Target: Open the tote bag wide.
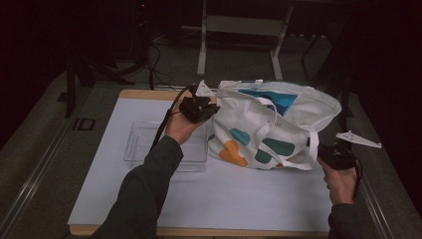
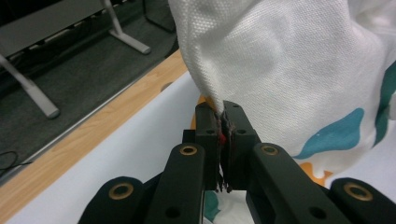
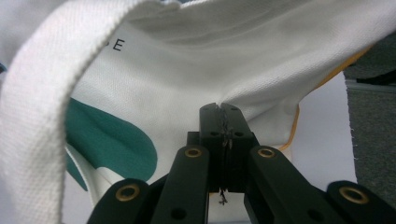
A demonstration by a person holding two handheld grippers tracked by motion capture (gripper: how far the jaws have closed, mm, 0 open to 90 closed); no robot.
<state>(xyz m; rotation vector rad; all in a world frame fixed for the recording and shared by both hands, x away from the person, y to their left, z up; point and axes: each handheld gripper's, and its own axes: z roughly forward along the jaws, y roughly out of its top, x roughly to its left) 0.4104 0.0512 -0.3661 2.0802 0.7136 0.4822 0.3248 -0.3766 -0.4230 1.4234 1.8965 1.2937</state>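
Dim high view, brighter close-ups

The left tool (image 1: 211, 110) is black and chunky, with a black cable (image 1: 164, 122) trailing back from its rear along a dark grey-green sleeve (image 1: 149, 184) that covers the forearm to the wrist. The right tool (image 1: 321, 149) is black too, and a pale grey three-cornered plate (image 1: 358, 139) sits on top of it. In the gripper views each tool has two black linkage arms with brass-ringed pivot holes behind flat, square-ended black jaws studded with small screws.
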